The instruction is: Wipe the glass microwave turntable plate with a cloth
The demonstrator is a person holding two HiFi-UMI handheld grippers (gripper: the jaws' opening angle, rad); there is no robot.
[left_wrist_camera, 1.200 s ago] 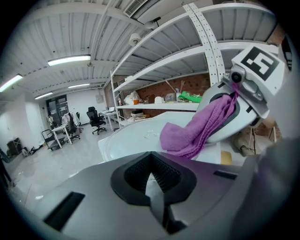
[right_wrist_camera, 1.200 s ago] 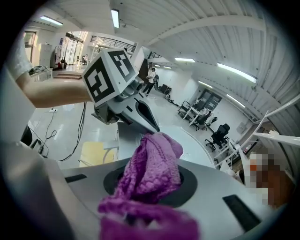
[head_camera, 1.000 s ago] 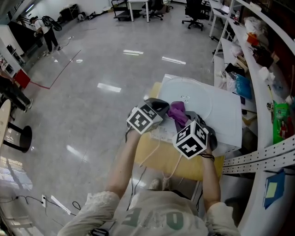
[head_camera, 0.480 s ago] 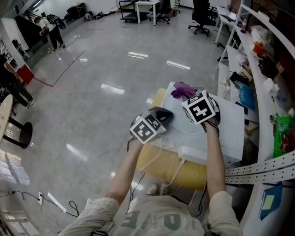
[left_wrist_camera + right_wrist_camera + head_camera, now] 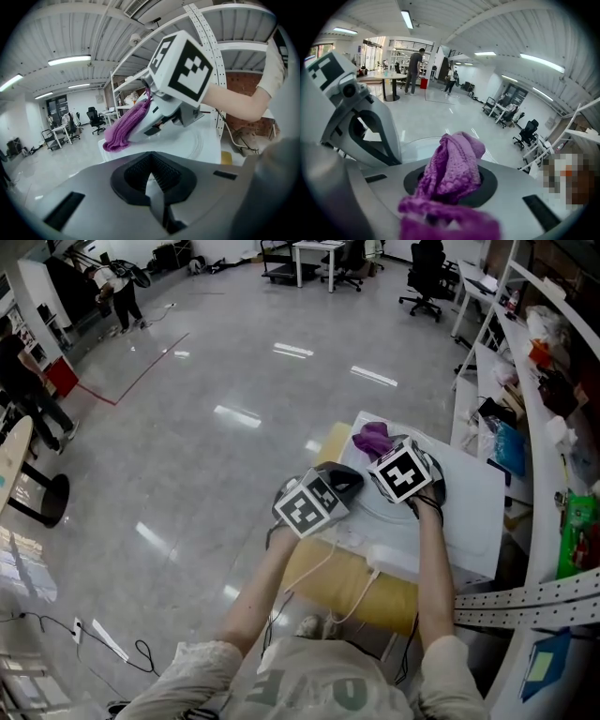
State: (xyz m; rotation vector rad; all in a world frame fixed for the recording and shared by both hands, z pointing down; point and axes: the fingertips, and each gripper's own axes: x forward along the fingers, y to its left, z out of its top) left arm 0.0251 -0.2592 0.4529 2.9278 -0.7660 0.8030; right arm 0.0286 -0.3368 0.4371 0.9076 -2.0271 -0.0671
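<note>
- Left gripper (image 5: 150, 180): jaws pinched on the plate (image 5: 192, 143) rim, steadying it.
- Right gripper (image 5: 450, 192): clamped on the purple cloth (image 5: 454, 164), at the plate's far edge.
- Progress: wiping apparently under way; how much is clean cannot be told.

Right hand-held gripper (image 5: 386, 454) with purple cloth (image 5: 372, 439): 1.0 s ago at near rim of plate (image 5: 382, 504), just right of left hand-held gripper (image 5: 345, 476). 0.5 s ago swept out to far-left corner of table (image 5: 469, 512), well apart from left one. Now pulled partway back; cloth over far-left part of plate, marker cubes close together again.
</note>
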